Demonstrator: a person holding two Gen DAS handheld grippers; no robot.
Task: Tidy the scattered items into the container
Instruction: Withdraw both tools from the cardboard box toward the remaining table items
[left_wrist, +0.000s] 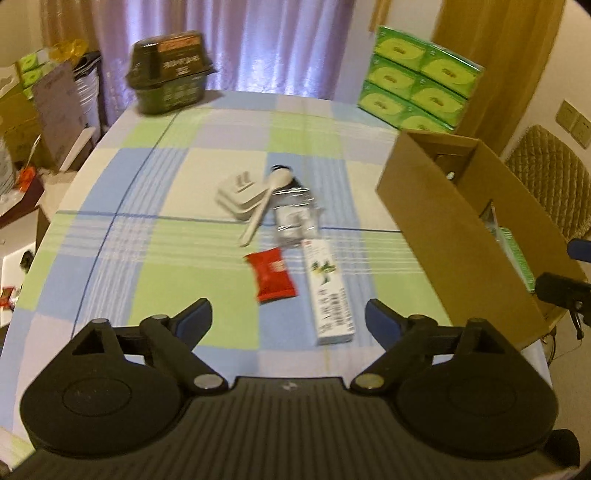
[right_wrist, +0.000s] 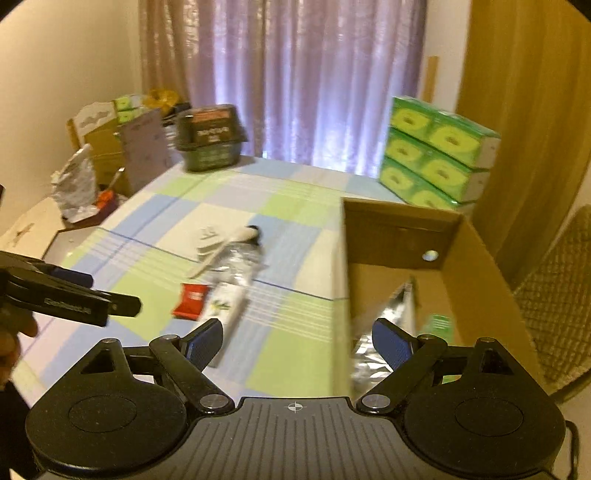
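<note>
On the checked tablecloth lie a red snack packet (left_wrist: 275, 274), a long white box with green print (left_wrist: 330, 291), a clear plastic packet (left_wrist: 295, 218), a white spoon (left_wrist: 264, 201) and a white moulded tray (left_wrist: 238, 192). My left gripper (left_wrist: 289, 320) is open just short of the red packet and white box, holding nothing. The open cardboard box (left_wrist: 448, 225) stands to the right. My right gripper (right_wrist: 298, 343) is open over the cardboard box's near left wall (right_wrist: 341, 295); a silver foil pack (right_wrist: 384, 325) and a green item (right_wrist: 439, 325) lie inside. The left gripper (right_wrist: 74, 299) shows at that view's left edge.
A dark food container (left_wrist: 171, 72) sits at the table's far left corner and a stack of green tissue packs (left_wrist: 419, 79) at the far right. A quilted chair (left_wrist: 552, 177) stands beyond the cardboard box. Cartons and clutter (left_wrist: 33, 110) fill the floor to the left.
</note>
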